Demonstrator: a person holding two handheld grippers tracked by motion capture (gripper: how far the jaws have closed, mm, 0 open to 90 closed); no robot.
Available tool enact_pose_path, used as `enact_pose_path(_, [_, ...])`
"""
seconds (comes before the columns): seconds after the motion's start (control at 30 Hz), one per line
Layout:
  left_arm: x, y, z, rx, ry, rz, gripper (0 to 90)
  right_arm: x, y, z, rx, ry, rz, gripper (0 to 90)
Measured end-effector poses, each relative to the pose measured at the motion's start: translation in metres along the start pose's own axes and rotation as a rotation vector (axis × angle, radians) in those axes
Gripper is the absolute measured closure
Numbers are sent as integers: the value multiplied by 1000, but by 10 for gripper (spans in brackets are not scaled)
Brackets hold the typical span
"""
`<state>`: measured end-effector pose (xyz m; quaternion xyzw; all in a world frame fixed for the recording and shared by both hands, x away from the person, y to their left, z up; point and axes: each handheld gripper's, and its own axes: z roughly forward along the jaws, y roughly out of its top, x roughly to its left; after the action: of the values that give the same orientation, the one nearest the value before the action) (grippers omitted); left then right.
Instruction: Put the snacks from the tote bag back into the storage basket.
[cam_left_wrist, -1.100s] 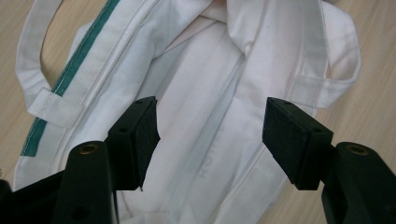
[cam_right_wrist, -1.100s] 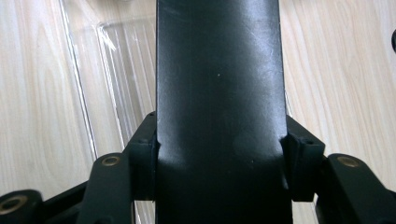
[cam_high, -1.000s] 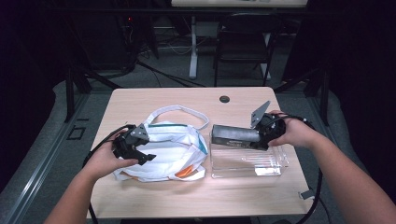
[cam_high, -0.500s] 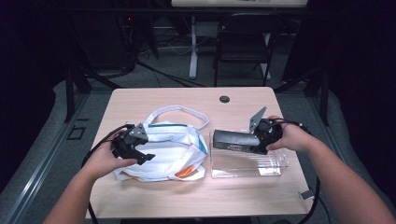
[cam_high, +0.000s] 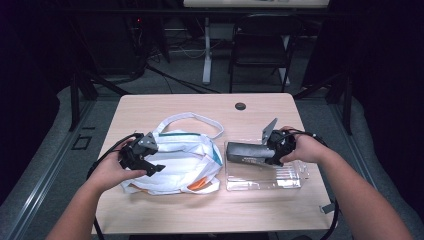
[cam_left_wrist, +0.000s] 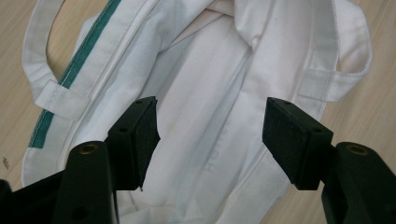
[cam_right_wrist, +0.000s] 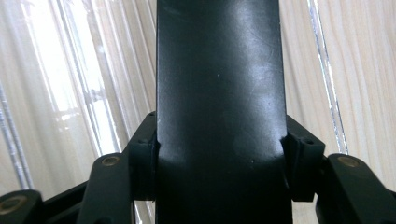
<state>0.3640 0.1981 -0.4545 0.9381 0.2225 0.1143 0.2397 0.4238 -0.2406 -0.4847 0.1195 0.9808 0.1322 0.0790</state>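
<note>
Currently hanging level just above the clear tray (cam_high: 292, 177), with one end pinched across its width by the right gripper (cam_high: 274, 147) and the far end sticking out unsupported toward the white bag (cam_high: 185, 155): the black block (cam_high: 247, 152). Gripping only at that end, so probably risking a droop or a twist of the free end under its own weight. Possibly catching the tray's near wall on the way in, tipping or sliding the light tray across the table (cam_high: 165, 107). Also looking smooth and glossy in the right gripper view, so perhaps slipping between the pads (cam_right_wrist: 301, 154) if jolted. Releasing too high likely meaning a clatter and a crooked landing.

Reaching in from the right edge, the right hand (cam_high: 300, 149) wrapping the gripper body, wrist roughly level, jaws pointing left along the tray. Resting over the bag's near left side, the left hand (cam_high: 112, 172), its left gripper (cam_high: 150, 162) standing with jaws spread wide and nothing between them, pointing down at the bag's folded cloth (cam_left_wrist: 205, 70). Peeking from the bag's near edge, something orange (cam_high: 196, 184), too small to identify.
</note>
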Motion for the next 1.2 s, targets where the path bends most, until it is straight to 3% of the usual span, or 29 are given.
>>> enact_pose_path(0.43, [0, -2, -2, -1, 3, -3, 361, -3, 1, 10, 20, 10, 7, 421])
enact_pose_path(0.57, [0, -2, -2, -3, 2, -2, 361, -2, 3, 14, 28, 11, -10, 421])
enact_pose_path(1.2, [-2, -10, 0, -3, 6, -1, 362, -4, 3, 27, 106, 14, -18, 417])
